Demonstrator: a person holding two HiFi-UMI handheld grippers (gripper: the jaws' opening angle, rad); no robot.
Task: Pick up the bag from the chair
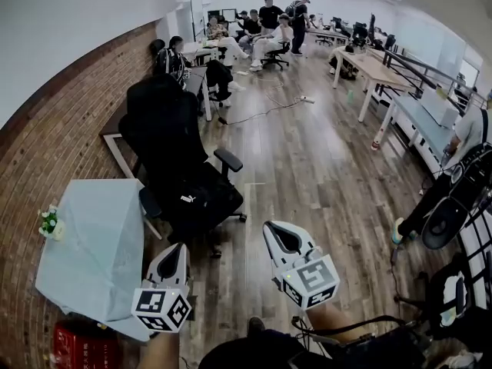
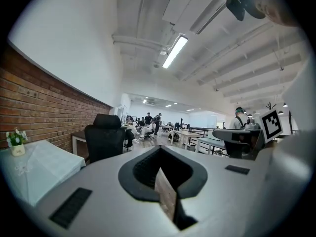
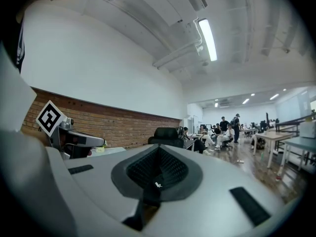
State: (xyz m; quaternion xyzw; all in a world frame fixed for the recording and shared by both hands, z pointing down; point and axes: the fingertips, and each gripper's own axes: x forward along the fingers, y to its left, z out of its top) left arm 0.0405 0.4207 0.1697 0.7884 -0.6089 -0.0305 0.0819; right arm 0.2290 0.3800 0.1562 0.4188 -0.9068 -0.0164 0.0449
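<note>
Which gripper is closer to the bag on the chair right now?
Left. The left gripper sits just short of the bag; the right gripper is farther off to its right.

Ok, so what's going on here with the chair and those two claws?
A person holds a claw in each hand, facing a black office chair. A black bag lies on its seat, untouched. The left claw and the right claw hover short of the chair, both shut with nothing between their jaws, so the pick-up has not yet begun. A cloth-covered table stands beside the chair.
</note>
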